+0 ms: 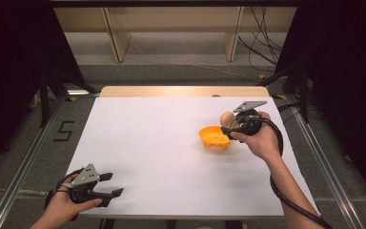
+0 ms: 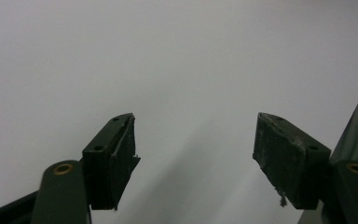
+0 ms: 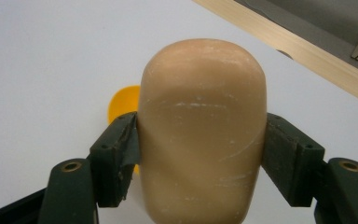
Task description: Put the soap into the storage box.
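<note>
- Progress, my guess: pickup is done. I'm holding the tan loaf [image 3: 203, 130] in my right gripper [image 1: 240, 125], w/ the orange bowl [image 1: 214, 137] just beside it, so the drop into the bowl looks like what's left.
- Loaf isn't sitting in the bowl yet; in the high view it's riding just beside the bowl's far-right rim, off the table [image 1: 162, 157].
- Right jaws are clamping the loaf on both sides, pads pressing about mid-height. Rounded top is sticking out well past the tips; bottom end is running out of the right gripper view.
- In that view a slice of bowl is peeking out from behind the loaf's left side, near my left-hand jaw.
- Bowl is sitting on the table's right half, nearer the far edge than the near one.
- Left gripper [image 1: 106, 185] is idling at the near-left corner, jaws wide apart, nothing btwn them, just bare white table under them.
- Left: probably shifting over the bowl, lowering, letting go.
</note>
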